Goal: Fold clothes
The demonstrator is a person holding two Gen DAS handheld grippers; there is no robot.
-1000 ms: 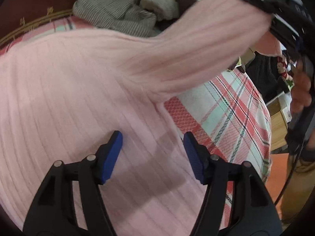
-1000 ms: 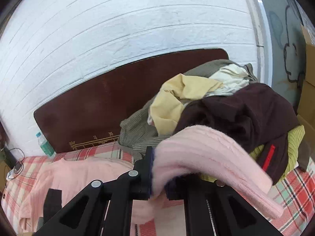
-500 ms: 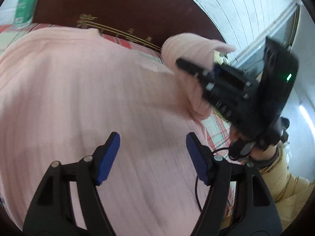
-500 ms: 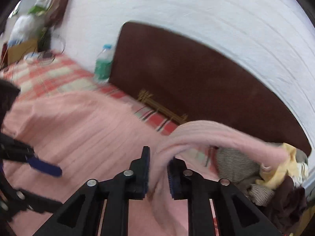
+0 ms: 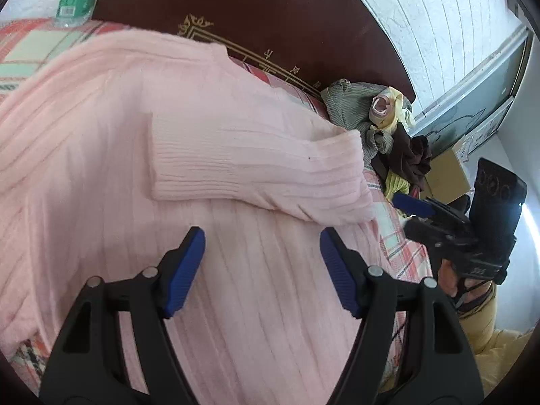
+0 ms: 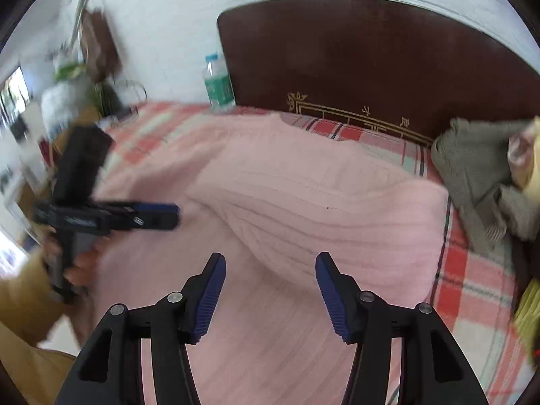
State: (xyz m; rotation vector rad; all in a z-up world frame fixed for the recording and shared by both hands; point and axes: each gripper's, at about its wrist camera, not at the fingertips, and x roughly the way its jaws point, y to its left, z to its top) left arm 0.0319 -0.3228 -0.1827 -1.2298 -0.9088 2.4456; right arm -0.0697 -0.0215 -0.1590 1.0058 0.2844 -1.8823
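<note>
I have the pink sweater [image 5: 236, 270] spread flat on the bed [image 6: 472, 290], near the headboard edge, with one sleeve [image 5: 256, 165] folded across its body. The other folds look undone. My right hand-held gripper [image 6: 270, 290] is opening, nothing between its pads; my left hand-held gripper [image 5: 263, 266] hangs apart, empty. The ribbed knit looks soft.

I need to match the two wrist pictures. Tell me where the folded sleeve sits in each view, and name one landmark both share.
Left wrist: the sleeve lies across the picture's middle, on the pink sweater, above the open left gripper.
Right wrist: the sleeve lies centre to right, just beyond the right gripper, whose jaws are opening with nothing between them.
Shared landmark: the dark headboard with gold trim.
</note>
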